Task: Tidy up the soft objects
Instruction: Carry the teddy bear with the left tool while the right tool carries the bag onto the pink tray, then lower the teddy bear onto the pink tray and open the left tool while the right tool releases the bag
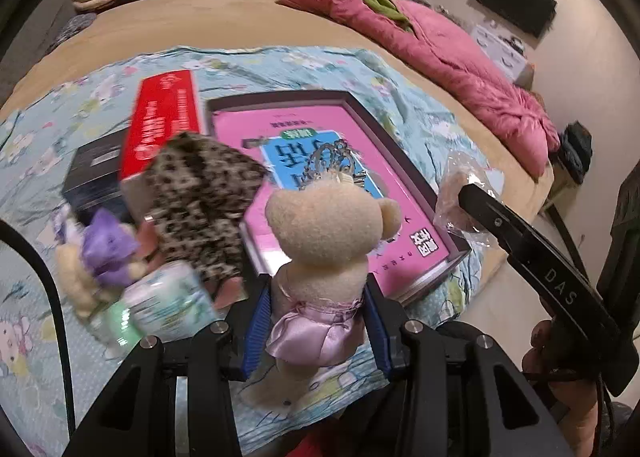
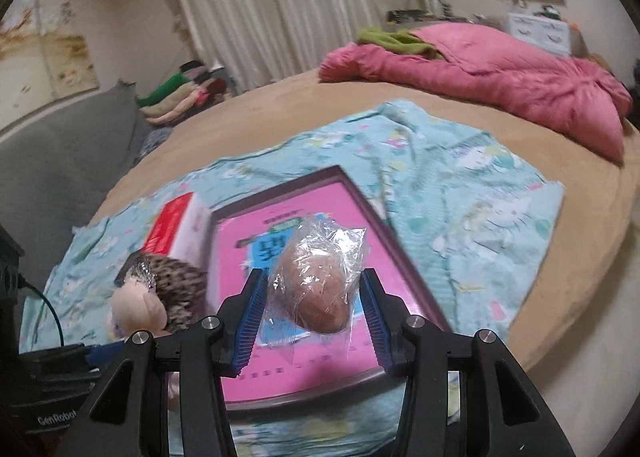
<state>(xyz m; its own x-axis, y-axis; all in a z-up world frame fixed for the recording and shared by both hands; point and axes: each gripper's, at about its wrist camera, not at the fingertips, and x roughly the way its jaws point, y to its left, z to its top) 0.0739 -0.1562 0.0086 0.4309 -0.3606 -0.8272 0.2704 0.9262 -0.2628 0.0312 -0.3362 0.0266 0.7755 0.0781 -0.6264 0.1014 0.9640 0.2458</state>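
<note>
A beige teddy bear (image 1: 328, 233) in a lilac satin dress, with a small crown charm on its head, stands upright between blue pads; my left gripper (image 1: 318, 321) is shut on its body. My right gripper (image 2: 314, 317) is shut on a brown soft lump wrapped in clear plastic (image 2: 316, 289). Both are held above a pink box with a dark rim (image 1: 236, 129) (image 2: 280, 377). The left wrist view also shows the wrapped lump (image 1: 460, 185) at the right. The bear's head (image 2: 138, 307) shows low on the left in the right wrist view.
On the blue cartoon sheet (image 1: 304, 61) lie a red box (image 1: 164, 117), a leopard-print pouch (image 1: 200, 197), a purple plush (image 1: 108, 253), a tissue pack (image 1: 168, 305) and a black box (image 1: 92, 173). A pink quilt (image 2: 480, 69) and folded clothes (image 2: 176, 93) sit far back.
</note>
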